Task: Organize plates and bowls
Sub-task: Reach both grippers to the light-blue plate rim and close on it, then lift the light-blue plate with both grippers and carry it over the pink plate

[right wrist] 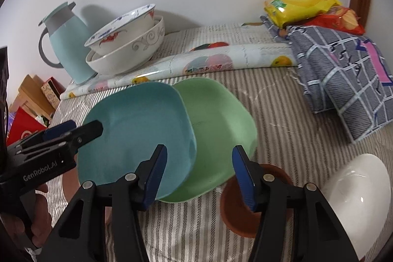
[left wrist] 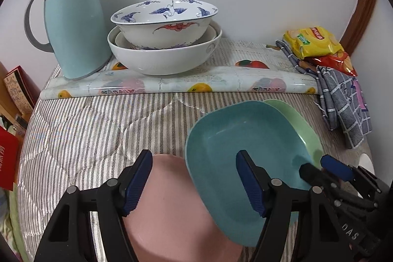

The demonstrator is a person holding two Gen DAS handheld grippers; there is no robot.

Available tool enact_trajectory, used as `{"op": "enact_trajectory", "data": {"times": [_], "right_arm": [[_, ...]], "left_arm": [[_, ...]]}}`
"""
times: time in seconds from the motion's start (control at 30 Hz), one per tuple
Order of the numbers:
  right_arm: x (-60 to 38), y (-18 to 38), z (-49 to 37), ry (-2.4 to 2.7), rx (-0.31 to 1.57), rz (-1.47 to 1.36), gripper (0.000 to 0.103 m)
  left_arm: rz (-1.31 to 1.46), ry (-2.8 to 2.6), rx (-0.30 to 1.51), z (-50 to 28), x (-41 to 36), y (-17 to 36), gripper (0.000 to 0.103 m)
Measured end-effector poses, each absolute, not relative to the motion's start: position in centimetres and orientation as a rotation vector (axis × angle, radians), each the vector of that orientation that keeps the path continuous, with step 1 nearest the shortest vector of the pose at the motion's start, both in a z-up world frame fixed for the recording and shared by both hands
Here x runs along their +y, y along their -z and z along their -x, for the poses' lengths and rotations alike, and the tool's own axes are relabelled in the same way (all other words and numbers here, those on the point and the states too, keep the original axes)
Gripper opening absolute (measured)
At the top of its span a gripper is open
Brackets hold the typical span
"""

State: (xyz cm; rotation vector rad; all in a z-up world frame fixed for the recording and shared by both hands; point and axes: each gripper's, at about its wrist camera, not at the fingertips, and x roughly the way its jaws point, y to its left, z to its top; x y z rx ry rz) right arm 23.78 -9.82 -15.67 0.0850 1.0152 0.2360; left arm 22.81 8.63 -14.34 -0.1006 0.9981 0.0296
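The teal plate [right wrist: 137, 136] lay mid-frame, overlapping the green plate [right wrist: 221, 139] to its right. Both the left gripper [left wrist: 194, 178] and the right gripper [right wrist: 200, 173] stood apart, empty. The right one straddled the overlap and looked nearer.

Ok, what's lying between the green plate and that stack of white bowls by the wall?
Between the green plate and the stacked bowls lies a rolled fruit-print mat, on the striped cloth; the right wrist view shows it best.

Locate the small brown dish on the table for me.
The small brown dish shows only in the right wrist view, low and right of centre, tucked partly under the green plate with the white bowl to its right.
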Motion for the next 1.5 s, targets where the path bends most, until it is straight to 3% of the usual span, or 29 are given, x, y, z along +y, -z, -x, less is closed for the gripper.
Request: {"op": "enact_trajectory", "data": {"times": [0.1,0.23,0.4,1.5], "right_arm": [[-9.3,16.4,-24.2,-0.253,1.036,-0.091,0.050],[-8.9,17.4,-24.6,-0.297,1.080,-0.128,0.018],[-9.0,17.5,-24.2,-0.274,1.067,-0.125,0.014],[-9.5,10.0,-15.4,-0.272,0.957,-0.185,0.010]], "left_arm": [[0.107,-0.013,1.005,-23.1,8.7,14.7,0.051],[0.091,0.002,1.002,-23.0,8.4,15.0,0.026],[0.091,0.003,0.990,-22.7,8.6,14.9,0.011],[0.140,0.004,0.872,-13.0,9.7,8.4,0.009]]}}
